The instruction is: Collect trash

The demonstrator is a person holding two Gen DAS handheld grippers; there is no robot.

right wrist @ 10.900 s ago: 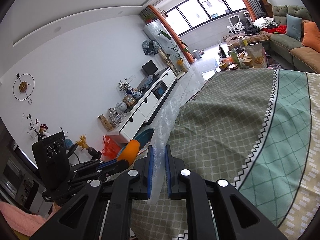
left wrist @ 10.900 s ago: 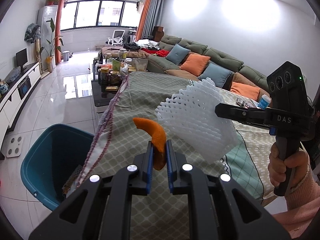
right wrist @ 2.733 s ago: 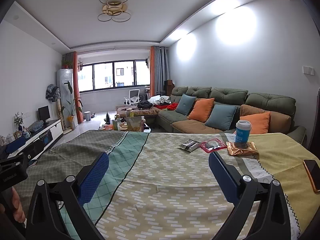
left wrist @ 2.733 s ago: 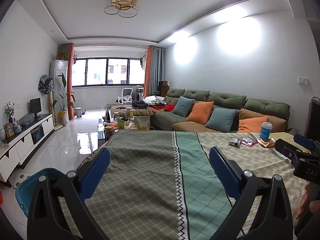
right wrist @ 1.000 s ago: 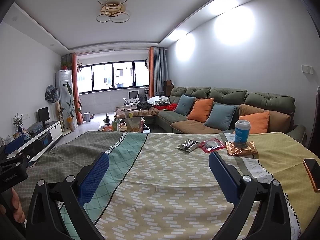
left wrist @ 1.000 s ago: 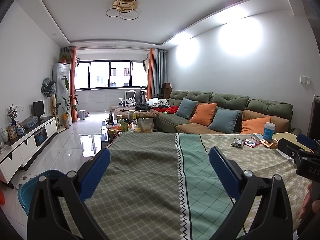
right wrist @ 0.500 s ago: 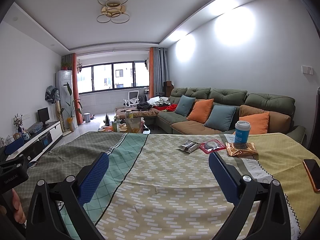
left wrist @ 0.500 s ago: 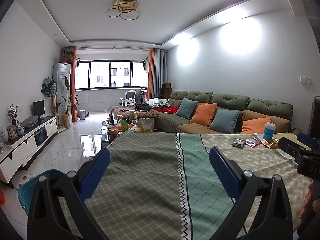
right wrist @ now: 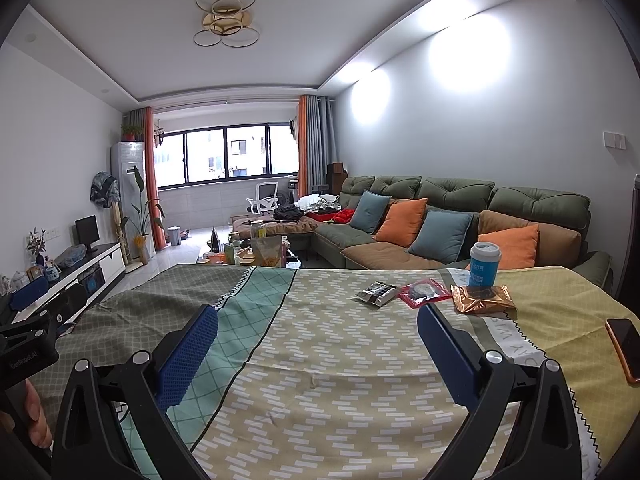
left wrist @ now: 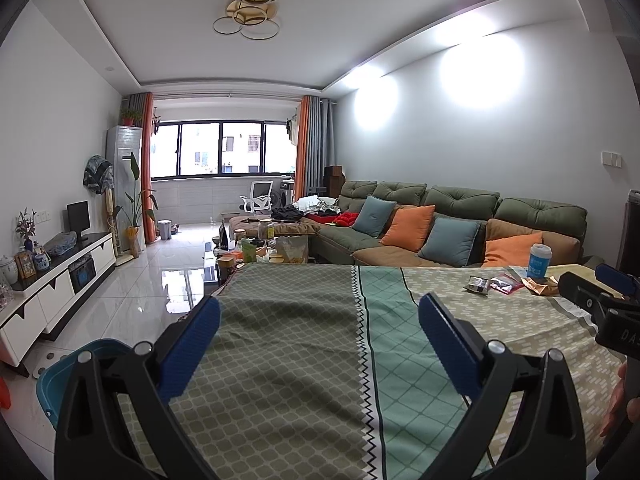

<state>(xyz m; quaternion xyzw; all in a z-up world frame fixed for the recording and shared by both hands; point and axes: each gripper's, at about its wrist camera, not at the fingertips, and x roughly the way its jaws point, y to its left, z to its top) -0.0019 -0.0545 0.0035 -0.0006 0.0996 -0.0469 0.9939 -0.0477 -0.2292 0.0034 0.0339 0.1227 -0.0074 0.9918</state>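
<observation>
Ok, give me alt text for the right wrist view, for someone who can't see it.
The open right gripper hovers empty above a patterned tablecloth; beyond it lie a black wrapper, a red packet and a gold packet beside a blue cup. A phone sits at right.

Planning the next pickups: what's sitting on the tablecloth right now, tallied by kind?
Snack wrappers: 3 (black-and-silver wrapper, red packet, copper foil packet)
Cups: 1 (blue cup with lid)
Phones: 1 (phone at the right edge)
Total: 5
</observation>
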